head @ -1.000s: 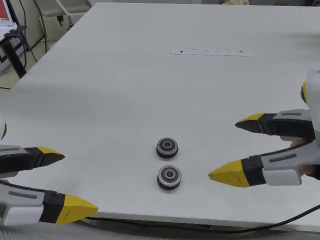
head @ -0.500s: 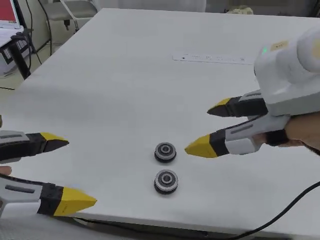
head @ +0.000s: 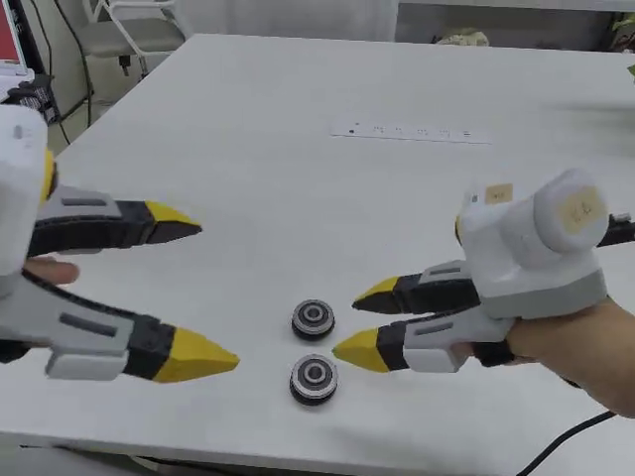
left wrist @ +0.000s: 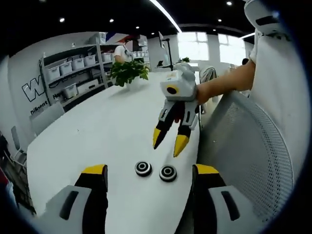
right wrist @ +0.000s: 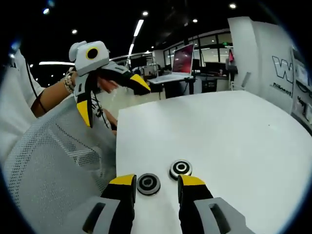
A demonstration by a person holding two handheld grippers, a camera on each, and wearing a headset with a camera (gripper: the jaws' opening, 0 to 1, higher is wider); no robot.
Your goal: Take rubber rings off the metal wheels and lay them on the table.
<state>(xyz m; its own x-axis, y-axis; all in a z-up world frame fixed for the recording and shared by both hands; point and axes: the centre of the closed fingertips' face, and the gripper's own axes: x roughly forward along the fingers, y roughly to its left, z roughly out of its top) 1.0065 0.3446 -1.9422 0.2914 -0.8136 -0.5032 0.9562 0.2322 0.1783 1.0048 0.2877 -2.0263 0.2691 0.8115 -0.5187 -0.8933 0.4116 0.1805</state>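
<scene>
- White table (head: 298,149) lies under both tongs, with a long socket strip (head: 410,132) far beyond their tips.
- Left tongs (head: 218,295) are held up off the table and point right. Their jaws are spread wide and hold nothing. Both wheels lie ahead of the tips, well apart from them.
- Right tongs (head: 344,326) point left, low and tipped down. Their jaws are partly spread and pinch nothing.
- Right hand (head: 575,347) grips them from behind.
- Left hand (head: 45,270) shows one finger between the backs of the left jaws.
- Near wheel (head: 314,379) sits between the right tips in the right gripper view. I cannot tell if they touch it.
- Far wheel (head: 313,318) lies just beside the near wheel, just past one right tip.
- Rubber rings (head: 294,381) are on both wheels.
</scene>
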